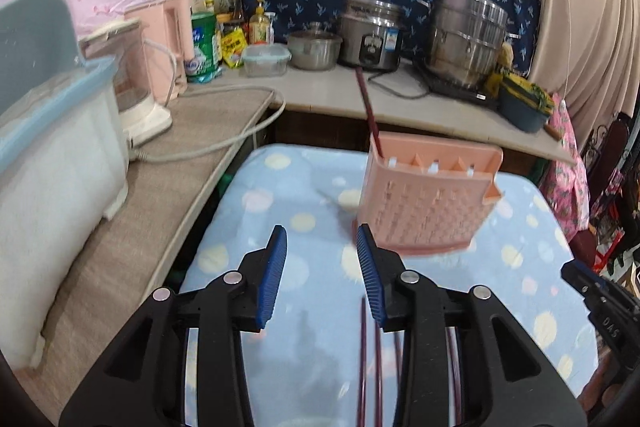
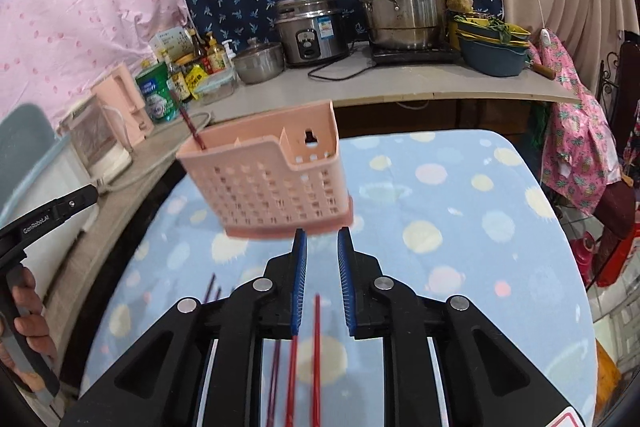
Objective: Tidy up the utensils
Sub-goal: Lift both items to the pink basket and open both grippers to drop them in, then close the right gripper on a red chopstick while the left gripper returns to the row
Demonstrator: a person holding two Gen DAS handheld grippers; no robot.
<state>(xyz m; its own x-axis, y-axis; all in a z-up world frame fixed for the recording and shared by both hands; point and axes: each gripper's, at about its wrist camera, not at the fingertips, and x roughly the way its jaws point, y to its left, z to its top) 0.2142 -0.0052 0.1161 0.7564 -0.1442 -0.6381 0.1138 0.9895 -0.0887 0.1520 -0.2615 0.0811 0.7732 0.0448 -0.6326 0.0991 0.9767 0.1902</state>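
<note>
A pink utensil holder stands on the dotted blue counter, one chopstick upright inside. Nearer than the holder, both left tongs and right tongs gape empty above loose chopsticks.

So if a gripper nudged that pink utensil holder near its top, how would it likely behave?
The pink utensil holder looks like thin perforated plastic, so probably light. It holds only one chopstick, so a high push might tip it. On the soft dotted cloth it may slide poorly.
</note>
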